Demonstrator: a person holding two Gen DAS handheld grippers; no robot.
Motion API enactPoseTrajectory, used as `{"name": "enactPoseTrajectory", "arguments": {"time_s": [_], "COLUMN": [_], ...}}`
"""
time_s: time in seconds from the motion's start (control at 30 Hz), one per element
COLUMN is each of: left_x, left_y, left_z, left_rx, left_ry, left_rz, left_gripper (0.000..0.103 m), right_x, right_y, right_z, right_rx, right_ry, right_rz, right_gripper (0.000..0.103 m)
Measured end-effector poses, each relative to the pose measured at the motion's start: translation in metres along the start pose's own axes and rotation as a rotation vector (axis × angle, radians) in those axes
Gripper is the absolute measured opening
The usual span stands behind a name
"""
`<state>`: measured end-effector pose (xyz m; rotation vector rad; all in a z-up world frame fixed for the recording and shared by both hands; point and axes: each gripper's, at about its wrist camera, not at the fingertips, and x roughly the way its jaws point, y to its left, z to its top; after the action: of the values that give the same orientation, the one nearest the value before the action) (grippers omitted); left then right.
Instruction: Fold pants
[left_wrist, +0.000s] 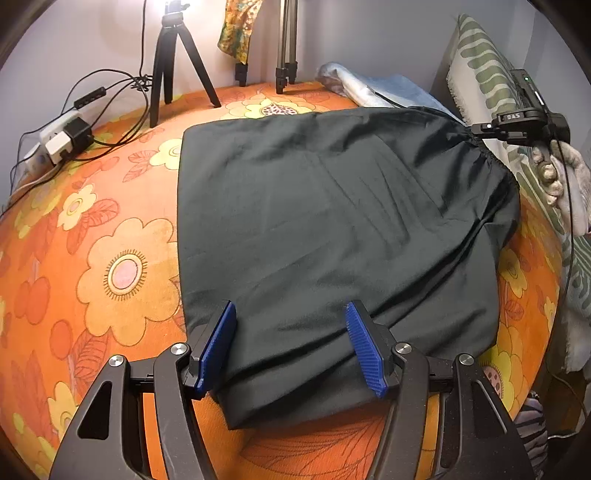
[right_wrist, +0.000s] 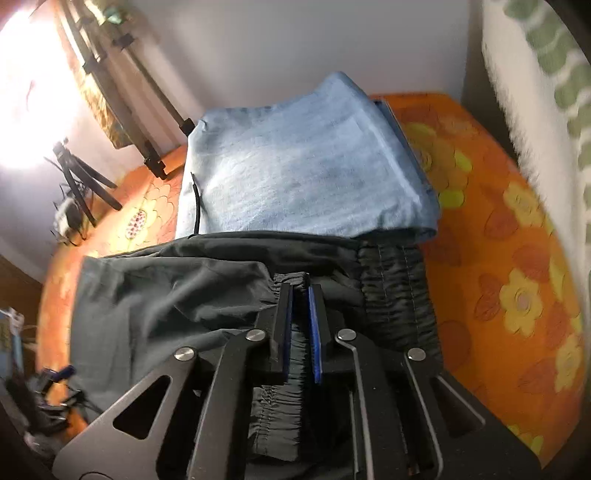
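Dark green-black pants (left_wrist: 332, 229) lie folded on an orange flowered bed cover (left_wrist: 110, 258). My left gripper (left_wrist: 291, 332) is open just above the near edge of the pants, its blue pads (left_wrist: 218, 343) apart with cloth between and under them. My right gripper (right_wrist: 300, 295) is shut on the gathered elastic waistband (right_wrist: 284, 369) of the pants (right_wrist: 166, 302). In the left wrist view it (left_wrist: 476, 129) holds the far right corner of the pants lifted off the bed.
Folded light blue cloth (right_wrist: 303, 166) lies just beyond the pants at the back. Tripods (left_wrist: 173, 74) and a power strip with cables (left_wrist: 59, 140) stand at the back left. A white and green patterned cover (left_wrist: 491, 88) borders the right side.
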<state>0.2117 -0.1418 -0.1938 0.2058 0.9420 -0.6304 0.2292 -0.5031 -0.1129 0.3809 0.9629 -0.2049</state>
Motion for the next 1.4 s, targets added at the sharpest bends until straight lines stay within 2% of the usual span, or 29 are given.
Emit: {"name": "enactPoseTrajectory", "arguments": {"time_s": [0.07,0.1,0.23,0.33,0.43,0.5,0.57,0.67,0.77,0.87,0.97,1.03,1.2,1.3,1.33,1.37,1.4], "left_x": [-0.005,-0.008,-0.026,-0.033,-0.038,-0.039,-0.035,-0.029,-0.023,-0.018,-0.015,-0.014,-0.013,-0.011,-0.01,-0.009,-0.007], "left_y": [0.003,0.006,0.022,0.04,0.059,0.065,0.066,0.064,0.064,0.064,0.06,0.06,0.063,0.065,0.065,0.066,0.065], "left_z": [0.0,0.0,-0.002,-0.003,-0.006,-0.009,-0.012,-0.016,-0.019,-0.019,-0.018,-0.018,-0.017,-0.017,-0.016,-0.016,-0.016], "left_rx": [-0.011,-0.022,-0.06,-0.114,-0.198,-0.226,-0.237,-0.251,-0.282,-0.31,-0.305,-0.309,-0.33,-0.352,-0.354,-0.356,-0.36], "left_ry": [-0.013,-0.023,-0.059,-0.066,-0.07,-0.067,-0.053,-0.034,-0.026,-0.021,-0.029,-0.033,-0.048,-0.056,-0.058,-0.057,-0.053], "left_rz": [0.004,0.01,0.038,0.051,0.034,0.028,0.014,-0.024,-0.053,-0.078,-0.081,-0.085,-0.093,-0.102,-0.101,-0.11,-0.114], "left_gripper": [0.062,0.062,0.062,0.062,0.062,0.062,0.061,0.06,0.06,0.059,0.059,0.059,0.048,0.038,0.034,0.022,0.017], "right_x": [-0.013,-0.024,-0.053,-0.049,-0.024,-0.011,-0.011,-0.027,-0.046,-0.057,-0.061,-0.057,-0.025,0.0,0.011,0.019,0.029], "right_y": [0.002,0.006,0.039,0.064,0.066,0.053,0.044,0.047,0.07,0.105,0.149,0.179,0.245,0.281,0.293,0.302,0.313], "right_z": [-0.006,-0.013,-0.044,-0.07,-0.09,-0.094,-0.093,-0.088,-0.082,-0.073,-0.065,-0.06,-0.057,-0.057,-0.058,-0.058,-0.059], "right_rx": [-0.007,-0.033,-0.2,-0.356,-0.461,-0.459,-0.435,-0.382,-0.378,-0.358,-0.359,-0.353,-0.374,-0.361,-0.354,-0.352,-0.352], "right_ry": [-0.019,-0.051,-0.09,-0.036,0.073,0.125,0.135,0.114,0.069,0.053,0.046,0.048,0.11,0.172,0.197,0.215,0.234], "right_rz": [-0.004,-0.003,0.04,0.019,-0.068,-0.121,-0.143,-0.092,-0.037,0.075,0.182,0.236,0.303,0.325,0.325,0.323,0.318], "right_gripper": [0.028,0.03,0.03,0.03,0.03,0.023,0.02,0.025,0.037,0.04,0.052,0.055,0.055,0.055,0.055,0.055,0.055]}}
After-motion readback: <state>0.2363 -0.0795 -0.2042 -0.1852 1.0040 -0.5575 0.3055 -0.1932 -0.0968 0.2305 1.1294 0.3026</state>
